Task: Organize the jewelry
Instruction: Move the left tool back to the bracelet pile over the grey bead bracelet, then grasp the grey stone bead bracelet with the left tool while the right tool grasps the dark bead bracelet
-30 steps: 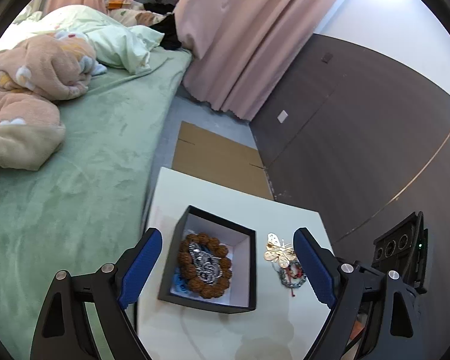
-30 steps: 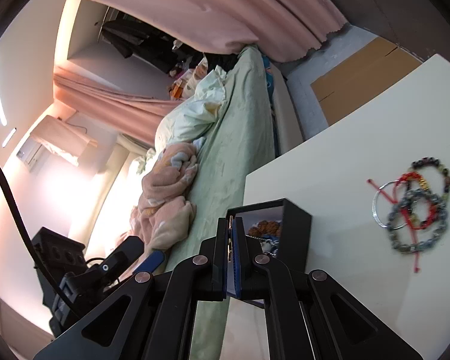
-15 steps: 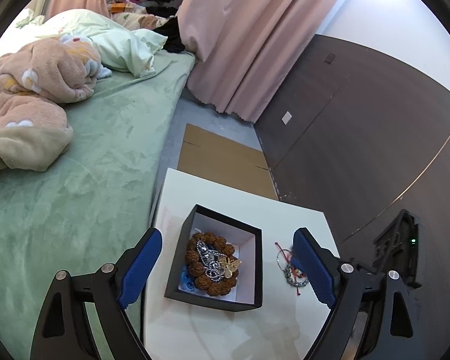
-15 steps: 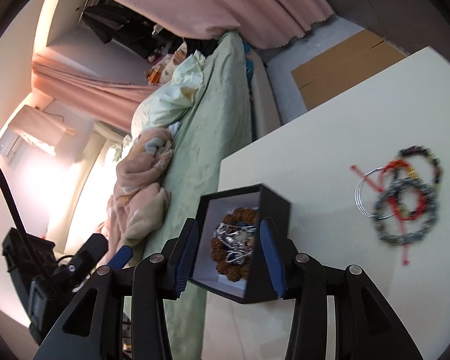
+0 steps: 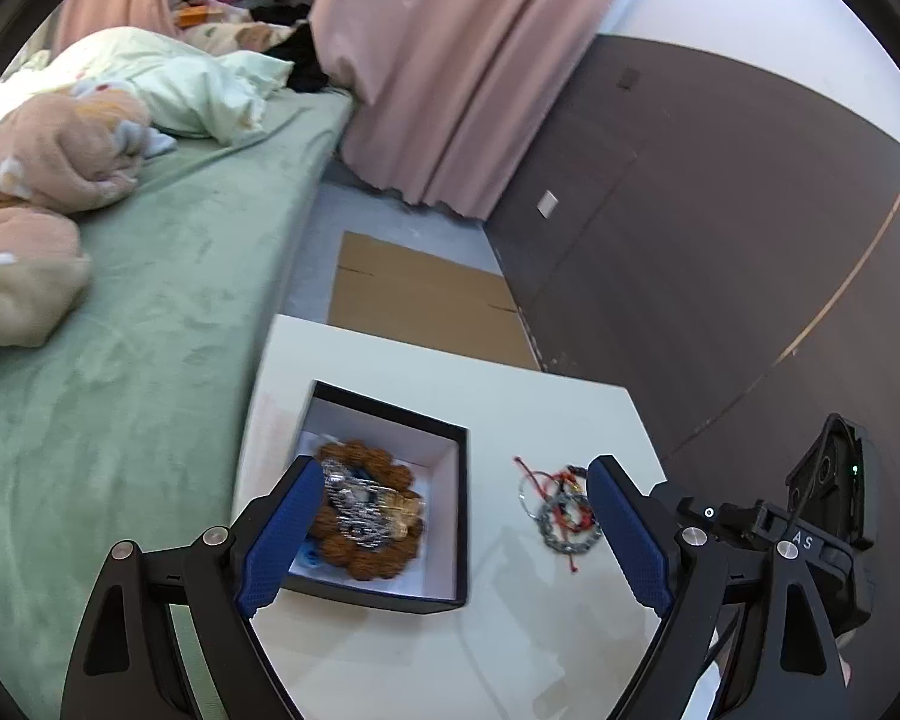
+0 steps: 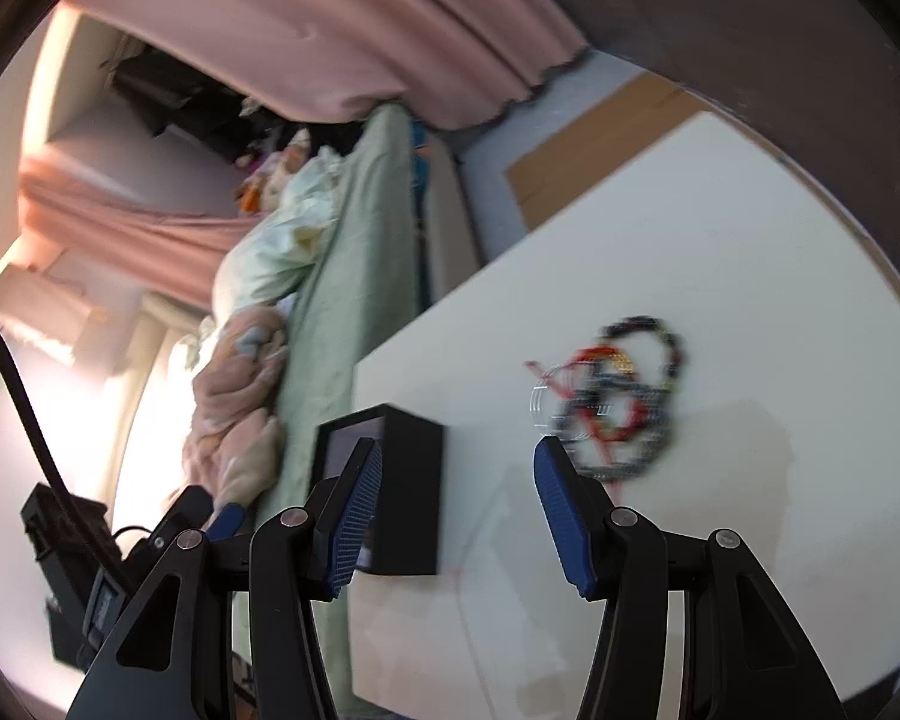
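Tangle of bracelets (image 6: 615,399) on white table (image 6: 780,276), just right of black box (image 6: 408,480), ahead of right gripper (image 6: 456,510): nearer than left gripper (image 5: 450,540). Both wide open, holding nothing. No clear long axis; blurred loops of dark beads, red cord, silver ring. Box already holding brown bead bracelet (image 5: 360,540).

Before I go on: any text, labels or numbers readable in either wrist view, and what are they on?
"A S": white letters on the black body of the right gripper, seen in the left wrist view.
A small pale plate on the dark wall: no readable text.
Black box, jewelry inside it and bracelet pile on the white table: no text visible; right wrist view is blurred.
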A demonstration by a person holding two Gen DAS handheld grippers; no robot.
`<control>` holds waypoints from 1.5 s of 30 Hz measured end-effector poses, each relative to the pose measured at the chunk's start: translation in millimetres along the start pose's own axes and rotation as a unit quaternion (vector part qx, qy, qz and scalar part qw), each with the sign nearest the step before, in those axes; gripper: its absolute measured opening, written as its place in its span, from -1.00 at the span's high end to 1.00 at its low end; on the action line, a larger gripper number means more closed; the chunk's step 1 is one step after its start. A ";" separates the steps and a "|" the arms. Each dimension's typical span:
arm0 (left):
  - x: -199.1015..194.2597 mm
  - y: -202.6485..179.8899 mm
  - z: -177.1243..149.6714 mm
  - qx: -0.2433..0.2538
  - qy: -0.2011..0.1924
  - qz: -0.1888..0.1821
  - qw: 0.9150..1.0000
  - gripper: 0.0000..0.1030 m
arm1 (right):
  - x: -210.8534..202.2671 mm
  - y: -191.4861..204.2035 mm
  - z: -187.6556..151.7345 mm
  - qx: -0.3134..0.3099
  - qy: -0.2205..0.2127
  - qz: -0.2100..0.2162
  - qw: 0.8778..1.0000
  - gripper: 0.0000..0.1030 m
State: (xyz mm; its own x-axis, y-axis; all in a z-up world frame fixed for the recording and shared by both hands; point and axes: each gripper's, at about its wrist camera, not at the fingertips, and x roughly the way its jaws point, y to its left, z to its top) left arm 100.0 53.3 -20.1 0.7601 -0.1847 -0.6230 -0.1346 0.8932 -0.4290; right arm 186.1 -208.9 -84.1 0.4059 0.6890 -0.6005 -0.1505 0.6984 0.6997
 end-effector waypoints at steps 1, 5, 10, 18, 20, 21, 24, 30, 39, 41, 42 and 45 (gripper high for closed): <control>1.7 -3.3 -0.7 0.003 0.001 -0.002 1.000 -0.74 | -3.7 -5.2 1.3 0.006 -0.001 -0.004 1.000 -0.05; 11.7 -21.3 -2.9 0.025 0.007 -0.008 1.000 -0.58 | -20.5 -24.3 8.0 0.029 -0.018 -0.012 0.999 -0.05; 33.6 -42.1 -10.7 0.050 0.035 -0.008 0.998 -0.18 | -31.3 -41.6 14.4 0.052 -0.025 -0.027 0.998 -0.05; 67.3 -74.0 -24.7 0.113 0.069 0.003 0.991 0.03 | -40.0 -67.3 19.4 0.082 -0.018 -0.072 0.994 -0.05; 79.8 -82.1 -29.4 0.135 0.080 0.020 0.987 0.05 | -42.4 -72.5 20.9 0.086 -0.018 -0.082 0.993 -0.05; 84.9 -84.3 -31.2 0.143 0.086 0.024 0.986 0.08 | -43.4 -75.1 22.5 0.091 -0.017 -0.083 0.992 -0.05; 103.3 -90.7 -36.1 0.159 0.110 0.028 0.981 0.14 | -49.0 -78.5 26.8 0.093 -0.020 -0.079 0.992 -0.05; 131.4 -101.3 -45.4 0.191 0.133 0.049 0.971 0.14 | -57.9 -85.1 33.1 0.095 -0.025 -0.074 0.992 -0.05; 163.8 -97.6 -46.8 0.196 0.163 0.064 0.965 0.37 | -54.2 -96.4 43.8 0.108 -0.021 -0.074 0.991 -0.05; 167.0 -95.7 -45.2 0.192 0.166 0.062 0.965 0.49 | -52.8 -97.8 45.4 0.111 -0.020 -0.070 0.991 -0.05; 168.7 -95.0 -44.6 0.191 0.168 0.061 0.965 0.50 | -52.2 -98.4 45.9 0.111 -0.020 -0.070 0.991 -0.05; 172.4 -96.5 -44.9 0.197 0.170 0.062 0.964 0.52 | -51.1 -99.4 47.0 0.110 -0.019 -0.072 0.991 -0.05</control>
State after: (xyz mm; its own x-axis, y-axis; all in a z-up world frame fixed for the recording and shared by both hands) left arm 215.5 -83.1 -115.5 0.4929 -0.1304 -0.8603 0.0919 0.9910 -0.0976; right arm 222.6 -322.6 -104.8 0.4436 0.5740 -0.6883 0.1096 0.7275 0.6773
